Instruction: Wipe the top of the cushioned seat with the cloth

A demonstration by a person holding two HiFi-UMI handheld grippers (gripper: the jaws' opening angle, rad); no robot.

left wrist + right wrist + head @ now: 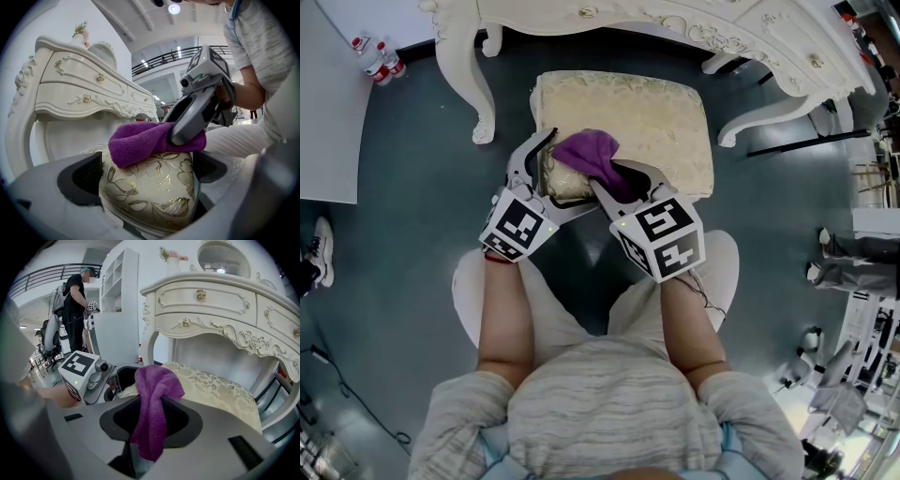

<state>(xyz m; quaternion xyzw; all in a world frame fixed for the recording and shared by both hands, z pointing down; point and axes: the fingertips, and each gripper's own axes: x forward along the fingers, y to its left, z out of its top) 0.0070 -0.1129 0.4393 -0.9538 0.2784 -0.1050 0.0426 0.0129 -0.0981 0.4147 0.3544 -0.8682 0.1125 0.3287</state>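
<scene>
The cushioned seat point(647, 122) is cream with a gold leaf pattern and stands half under a white dressing table. A purple cloth point(586, 150) rests bunched on its near left part. My right gripper point(605, 176) is shut on the cloth point(157, 385), which hangs out between its jaws point(150, 423). My left gripper point(546, 169) is clamped on the seat's near left corner point(150, 187), which fills the gap between its jaws point(147, 178). In the left gripper view the right gripper point(180, 136) presses the cloth point(136, 143) onto the cushion top.
The ornate dressing table point(694, 28) overhangs the seat's far side, with curved legs at the left point(469, 75) and right point(759, 117). Two small bottles point(380, 61) stand on the floor far left. A person point(75, 301) stands in the background.
</scene>
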